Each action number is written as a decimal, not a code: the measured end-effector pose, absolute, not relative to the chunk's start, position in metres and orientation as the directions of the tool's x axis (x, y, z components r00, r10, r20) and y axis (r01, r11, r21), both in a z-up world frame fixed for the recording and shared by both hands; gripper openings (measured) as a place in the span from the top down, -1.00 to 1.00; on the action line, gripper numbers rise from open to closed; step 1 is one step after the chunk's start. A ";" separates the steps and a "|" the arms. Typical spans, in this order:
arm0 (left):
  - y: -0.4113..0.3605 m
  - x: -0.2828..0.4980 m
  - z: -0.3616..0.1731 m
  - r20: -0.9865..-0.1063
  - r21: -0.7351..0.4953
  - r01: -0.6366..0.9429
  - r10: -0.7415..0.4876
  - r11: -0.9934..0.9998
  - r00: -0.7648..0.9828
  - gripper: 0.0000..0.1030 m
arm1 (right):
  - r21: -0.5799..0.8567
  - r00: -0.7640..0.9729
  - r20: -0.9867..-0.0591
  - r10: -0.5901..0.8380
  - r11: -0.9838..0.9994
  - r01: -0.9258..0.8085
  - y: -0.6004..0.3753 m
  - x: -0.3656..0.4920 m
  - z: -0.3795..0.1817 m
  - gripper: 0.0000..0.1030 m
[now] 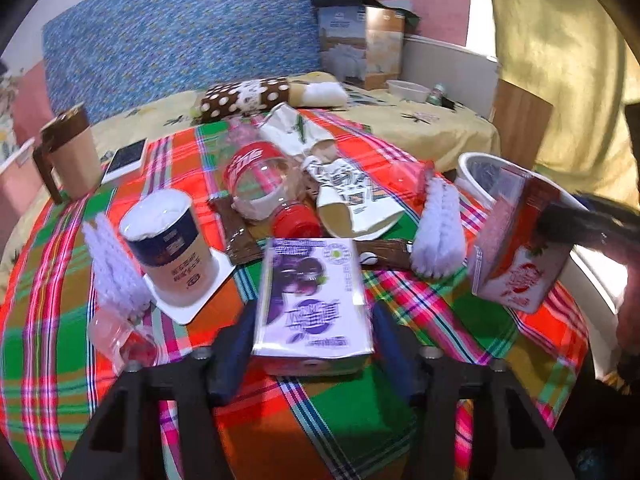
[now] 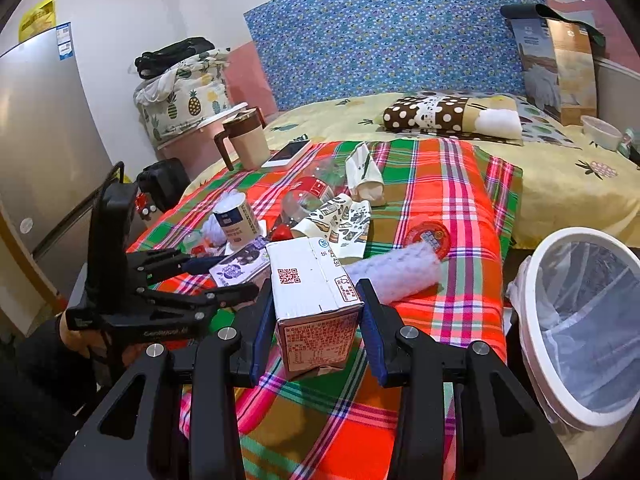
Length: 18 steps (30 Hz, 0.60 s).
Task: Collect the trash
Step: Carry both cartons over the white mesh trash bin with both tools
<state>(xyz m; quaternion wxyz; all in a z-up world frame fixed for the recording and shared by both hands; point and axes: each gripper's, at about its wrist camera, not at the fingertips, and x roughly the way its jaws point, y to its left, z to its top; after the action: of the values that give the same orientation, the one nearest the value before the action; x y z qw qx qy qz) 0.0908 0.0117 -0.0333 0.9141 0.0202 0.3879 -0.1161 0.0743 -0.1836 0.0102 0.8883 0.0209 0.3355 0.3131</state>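
Right gripper (image 2: 316,320): pads are clamping a red-and-white carton (image 2: 314,304), lifted above the plaid cloth (image 2: 448,320), near the bin (image 2: 532,320).
Left gripper (image 1: 312,344): fingers are closing around the glossy purple carton (image 1: 310,296); contact hard to tell.
Progress: early, I'd judge; clear plastic bottle (image 1: 260,184), paper cup (image 1: 172,248), crumpled wrappers (image 1: 352,196) are waiting.
Bin: round, white-rimmed, thin plastic liner, apparently empty.

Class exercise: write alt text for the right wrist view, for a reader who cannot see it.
The right gripper clamps a red-and-white drink carton above a bright plaid cloth, with a lined white bin at its right. Further off lie a paper cup, a plastic bottle and wrappers; the left gripper reaches in from the left.
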 end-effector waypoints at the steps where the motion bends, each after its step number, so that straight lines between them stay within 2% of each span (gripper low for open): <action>1: 0.013 0.091 -0.033 -0.713 -0.059 0.218 -0.194 0.974 0.674 -0.05 | 0.247 0.582 -0.580 0.569 0.804 -0.540 -0.185 0.073 0.011 0.20; 11: 0.015 0.070 -0.016 -0.687 -0.122 0.126 -0.175 0.984 0.705 -0.04 | 0.234 0.630 -0.559 0.539 0.832 -0.504 -0.195 0.063 0.018 0.20; 18: -0.010 0.066 0.004 -0.661 -0.149 0.174 -0.229 0.973 0.714 -0.04 | 0.223 0.691 -0.547 0.473 0.878 -0.424 -0.222 0.063 0.024 0.20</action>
<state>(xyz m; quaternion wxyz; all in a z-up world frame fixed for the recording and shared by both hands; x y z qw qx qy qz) 0.0663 -0.0096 0.0043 0.9250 -0.0380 0.3619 -0.1091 0.0631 -0.2215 0.0238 0.9186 0.0397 0.3083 0.2441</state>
